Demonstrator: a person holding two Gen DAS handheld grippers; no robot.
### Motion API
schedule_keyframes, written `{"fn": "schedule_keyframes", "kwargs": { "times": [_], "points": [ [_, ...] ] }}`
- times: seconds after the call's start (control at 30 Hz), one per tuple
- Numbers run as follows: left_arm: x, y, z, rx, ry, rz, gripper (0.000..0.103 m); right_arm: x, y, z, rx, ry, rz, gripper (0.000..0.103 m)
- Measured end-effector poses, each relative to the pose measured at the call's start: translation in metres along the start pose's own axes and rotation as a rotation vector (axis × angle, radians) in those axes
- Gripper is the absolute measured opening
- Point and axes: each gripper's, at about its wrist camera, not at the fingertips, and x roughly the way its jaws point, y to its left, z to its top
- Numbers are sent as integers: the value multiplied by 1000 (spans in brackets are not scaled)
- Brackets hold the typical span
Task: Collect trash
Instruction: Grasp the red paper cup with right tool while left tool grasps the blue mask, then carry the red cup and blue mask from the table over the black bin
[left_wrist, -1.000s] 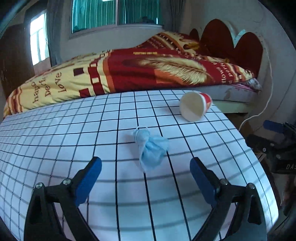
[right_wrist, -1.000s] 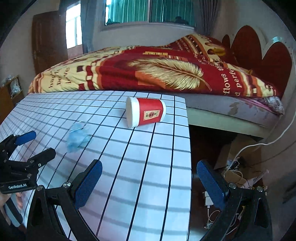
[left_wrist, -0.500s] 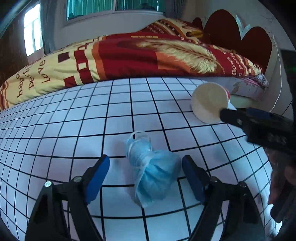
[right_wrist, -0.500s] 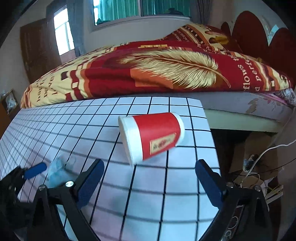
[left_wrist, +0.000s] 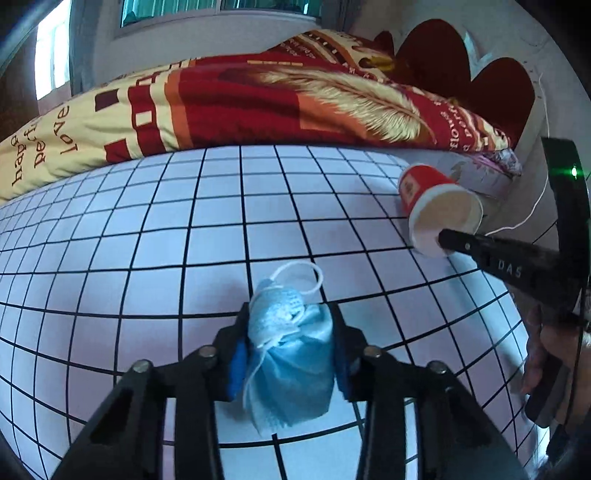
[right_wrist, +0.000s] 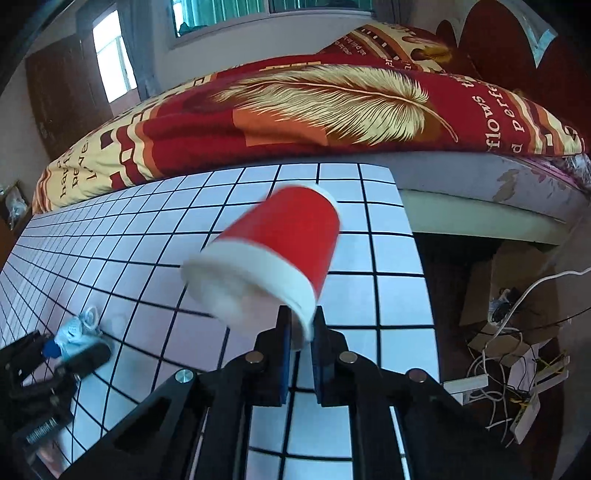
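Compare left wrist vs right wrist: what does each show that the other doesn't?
Left wrist only: the left gripper shut on the crumpled blue face mask seen close up, the inside of the cup's mouth, and a hand at the right edge.

Right wrist only: the right gripper pinching the rim of the red paper cup, plus the cables and cardboard on the floor past the table edge.

Both: the grid-patterned table, the cup, the mask, the feather-print bedspread.

left tongs (left_wrist: 290, 343) clamped, right tongs (right_wrist: 300, 341) seemingly pinched
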Motion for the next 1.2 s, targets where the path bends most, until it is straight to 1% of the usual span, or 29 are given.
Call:
{"fn": "schedule_keyframes", "kwargs": {
  "times": [0.1, 0.27, 0.47, 0.63, 0.87, 1.03, 1.2],
  "points": [
    [-8, -3, 0, 21, -22, -3, 36, -10, 1, -3, -19, -25, 4, 4],
    [-18, -4, -2, 32, -47, 4, 35, -25, 7, -9, -48, -40, 15, 3],
    [-29, -4, -10, 37, -58, 4, 35, -41, 13, -20, -46, -49, 40, 3],
    [-44, -5, -18, 43, -66, 12, 35, -67, 18, -32, -40, -77, 66, 3],
    [-75, -17, -31, 62, -106, 6, 35, -108, 23, -52, -30, -100, 105, 3],
    [-100, -25, -41, 63, -132, -7, 35, -143, 27, -73, -61, -136, 80, 3],
    [-126, -35, -57, 76, -150, -14, 35, -174, 27, -93, -53, -160, 89, 3]
  ]
}}
